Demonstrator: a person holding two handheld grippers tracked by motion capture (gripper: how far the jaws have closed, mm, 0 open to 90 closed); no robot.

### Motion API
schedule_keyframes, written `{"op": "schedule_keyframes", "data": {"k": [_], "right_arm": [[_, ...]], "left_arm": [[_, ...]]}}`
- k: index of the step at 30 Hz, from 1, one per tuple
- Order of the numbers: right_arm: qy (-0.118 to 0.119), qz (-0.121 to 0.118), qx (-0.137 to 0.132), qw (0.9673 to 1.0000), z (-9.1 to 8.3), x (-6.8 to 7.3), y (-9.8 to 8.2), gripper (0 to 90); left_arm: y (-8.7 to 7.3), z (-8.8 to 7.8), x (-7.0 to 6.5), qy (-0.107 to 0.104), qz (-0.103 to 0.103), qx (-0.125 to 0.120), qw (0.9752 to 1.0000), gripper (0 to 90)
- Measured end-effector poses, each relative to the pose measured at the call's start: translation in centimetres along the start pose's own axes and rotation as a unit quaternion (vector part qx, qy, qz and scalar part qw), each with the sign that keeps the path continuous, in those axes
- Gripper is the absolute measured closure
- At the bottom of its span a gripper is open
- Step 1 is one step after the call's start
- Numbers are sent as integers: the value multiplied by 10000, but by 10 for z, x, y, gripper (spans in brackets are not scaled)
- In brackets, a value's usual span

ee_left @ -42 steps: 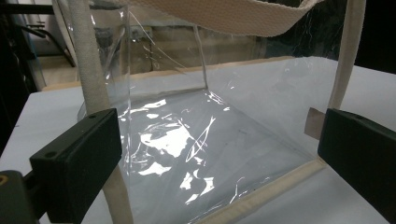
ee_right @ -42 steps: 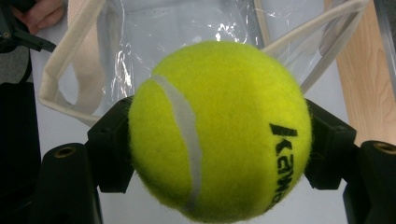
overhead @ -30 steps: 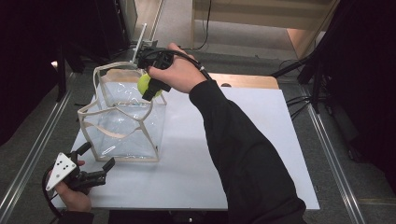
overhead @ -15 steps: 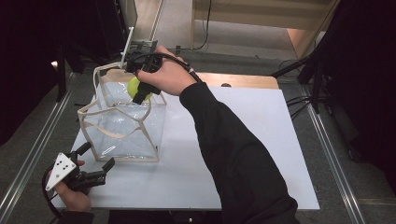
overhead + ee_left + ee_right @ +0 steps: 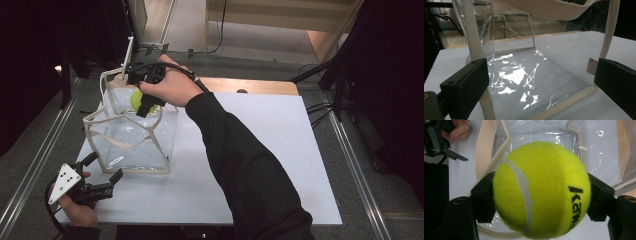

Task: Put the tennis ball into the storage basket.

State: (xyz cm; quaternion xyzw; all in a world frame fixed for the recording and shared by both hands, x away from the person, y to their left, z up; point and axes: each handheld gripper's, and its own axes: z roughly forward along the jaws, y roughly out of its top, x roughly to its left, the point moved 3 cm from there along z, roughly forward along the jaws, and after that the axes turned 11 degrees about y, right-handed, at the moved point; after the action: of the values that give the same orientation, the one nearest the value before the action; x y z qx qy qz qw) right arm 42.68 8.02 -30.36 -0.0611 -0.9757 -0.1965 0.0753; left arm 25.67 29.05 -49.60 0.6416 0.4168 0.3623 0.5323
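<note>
one white table (image 5: 260,150), grey floor around (dark room); right claw (image 5: 145,102) clamps tennis ball (image 5: 136,98); left claw (image 5: 102,175) open, empty.

The person wears a black long sleeve (image 5: 240,160) of matte, softly creased fabric that runs down to the wrist. The black two-jaw right gripper (image 5: 145,102) trails a thin black cable (image 5: 192,79) over the hand. The black left gripper (image 5: 102,175) carries a pale grey three-cornered plate (image 5: 65,181) dotted with small dark marks, probably screws. In the left gripper view its blocky black pads (image 5: 466,85) have rounded corners and a small hole.
</note>
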Motion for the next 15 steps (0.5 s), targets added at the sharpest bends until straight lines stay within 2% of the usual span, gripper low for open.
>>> {"op": "schedule_keyframes", "data": {"k": [6,15], "right_arm": [[-24,37,69,10000,8,-5,-7,234],[-78,-112,264,9996,21,-4,-15,226]], "left_arm": [[0,0,0,-3,2,8,10000,0],[0,0,0,-1,9,5,10000,0]]}}
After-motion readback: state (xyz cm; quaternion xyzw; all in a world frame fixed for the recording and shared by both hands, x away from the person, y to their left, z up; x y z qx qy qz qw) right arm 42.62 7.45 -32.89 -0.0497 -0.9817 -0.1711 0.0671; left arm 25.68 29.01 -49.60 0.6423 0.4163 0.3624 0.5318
